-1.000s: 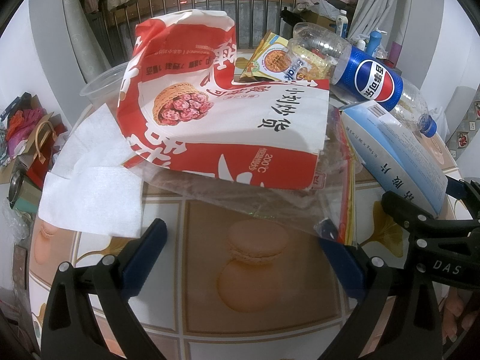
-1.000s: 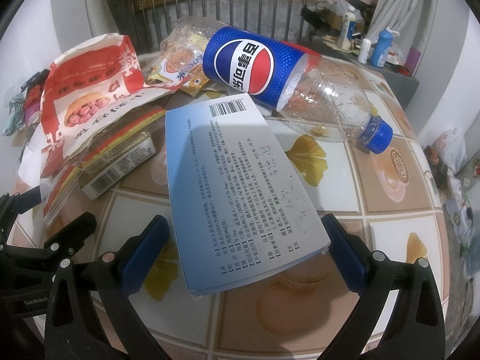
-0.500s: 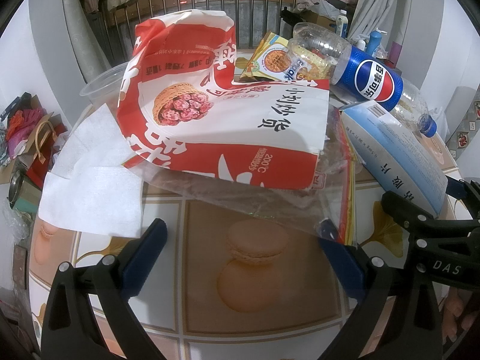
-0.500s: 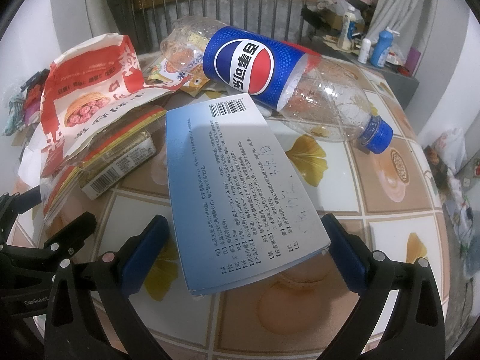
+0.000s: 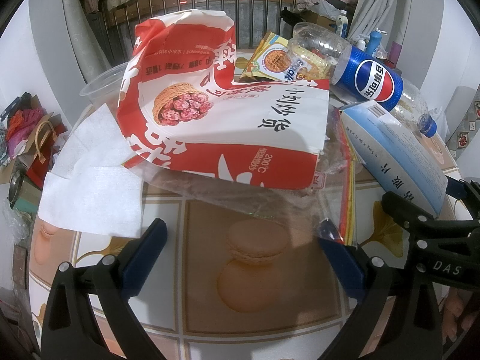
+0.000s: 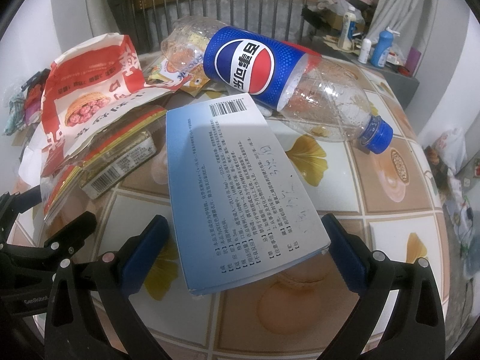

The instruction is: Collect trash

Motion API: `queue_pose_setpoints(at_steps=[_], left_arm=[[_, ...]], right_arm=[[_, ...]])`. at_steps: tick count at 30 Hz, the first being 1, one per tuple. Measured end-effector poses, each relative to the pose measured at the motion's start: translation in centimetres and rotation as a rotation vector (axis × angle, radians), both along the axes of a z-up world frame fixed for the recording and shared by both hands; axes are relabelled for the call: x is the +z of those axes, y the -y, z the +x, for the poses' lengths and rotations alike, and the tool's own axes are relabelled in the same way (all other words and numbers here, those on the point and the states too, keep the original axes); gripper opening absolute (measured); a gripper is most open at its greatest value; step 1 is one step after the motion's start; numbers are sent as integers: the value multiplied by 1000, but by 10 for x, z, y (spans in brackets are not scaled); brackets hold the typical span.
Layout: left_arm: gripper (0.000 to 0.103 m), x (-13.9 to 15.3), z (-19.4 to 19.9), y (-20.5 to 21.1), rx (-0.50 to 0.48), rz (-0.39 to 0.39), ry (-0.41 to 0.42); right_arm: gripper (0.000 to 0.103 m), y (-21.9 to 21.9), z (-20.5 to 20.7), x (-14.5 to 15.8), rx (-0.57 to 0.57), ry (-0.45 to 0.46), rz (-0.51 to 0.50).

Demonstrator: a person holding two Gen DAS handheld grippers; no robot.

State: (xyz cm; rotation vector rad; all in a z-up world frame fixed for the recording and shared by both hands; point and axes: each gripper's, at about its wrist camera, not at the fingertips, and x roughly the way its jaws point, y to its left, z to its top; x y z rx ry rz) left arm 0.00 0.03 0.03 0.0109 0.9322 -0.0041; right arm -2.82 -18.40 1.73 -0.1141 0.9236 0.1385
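Note:
A red and white paper bag (image 5: 222,120) lies crumpled on the tiled table, on top of a clear plastic bag (image 5: 303,201). My left gripper (image 5: 240,253) is open just in front of them, its right finger touching the plastic bag's corner. A pale blue medicine box (image 6: 237,186) lies between the open fingers of my right gripper (image 6: 244,244); whether the pads touch it is unclear. Behind the box lies an empty Pepsi bottle (image 6: 270,75) with a blue cap. A yellow snack wrapper (image 5: 273,60) sits at the back.
White tissue sheets (image 5: 90,180) lie left of the paper bag, with a clear plastic cup (image 5: 102,87) behind them. A small barcoded packet (image 6: 120,165) sits under the paper bag's edge. A metal railing (image 6: 240,6) runs behind the table. Bags and clutter lie on the floor at both sides.

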Motion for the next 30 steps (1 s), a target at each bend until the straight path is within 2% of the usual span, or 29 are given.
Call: queue_pose_setpoints(at_steps=[30], left_arm=[[99,0,0,0,0,0,0]], right_arm=[[97,2,1,0,4,0,0]])
